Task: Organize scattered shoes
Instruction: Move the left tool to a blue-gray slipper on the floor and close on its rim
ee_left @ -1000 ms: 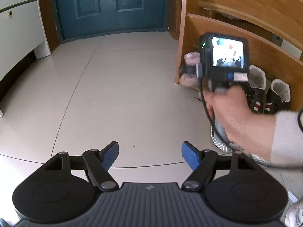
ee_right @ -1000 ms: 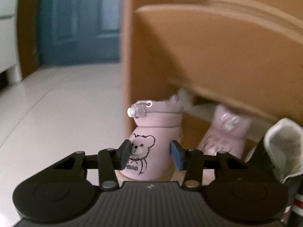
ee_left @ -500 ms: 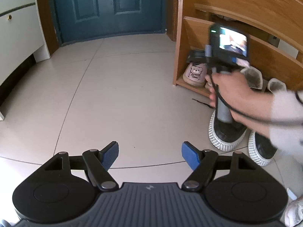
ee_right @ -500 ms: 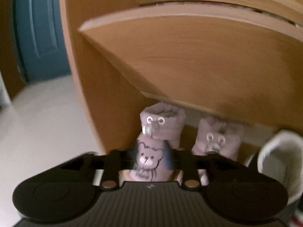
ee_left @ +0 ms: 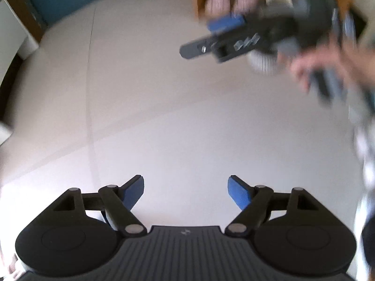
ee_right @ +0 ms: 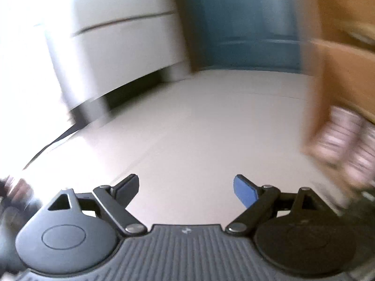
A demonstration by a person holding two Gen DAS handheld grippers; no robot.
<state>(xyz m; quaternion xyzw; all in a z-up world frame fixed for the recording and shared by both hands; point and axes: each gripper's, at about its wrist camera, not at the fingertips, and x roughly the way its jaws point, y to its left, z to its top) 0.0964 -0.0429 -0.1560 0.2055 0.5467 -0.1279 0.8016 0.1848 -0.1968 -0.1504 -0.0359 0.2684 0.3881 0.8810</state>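
Your left gripper point(ee_left: 185, 193) has its jaws spread wide with nothing between them, only bare floor point(ee_left: 164, 107) beneath; they have just been opening a little further. No shoe lies near it in this view, so closing now grabs air. Check what is ahead before you commit.

Ahead and to the right of the left gripper, your right gripper point(ee_left: 225, 24) swings across the frame, heavily blurred, held in your hand point(ee_left: 328, 63). Risk: the two grippers are close in this sweep and could clip each other if you bring the left one forward.

From the right wrist view, the right gripper point(ee_right: 186, 190) is also spread wide and empty; its jaws have just been opening, with nothing between them. The pink boots point(ee_right: 344, 140) sit to the right of it, beside the wooden shoe rack point(ee_right: 346, 75), too smeared to tell whether they stand upright or touch each other. In the left view the same pink boots point(ee_left: 230, 1) show far ahead, under the rack's bottom shelf.

Risks:
- Fast swing near the rack: the right gripper could knock the boots over or out of line.
- Blur hides the next shoe; you cannot aim from these views, so slow down.
- Something dark at the far right edge, below the boots, cannot be identified; keep clear.
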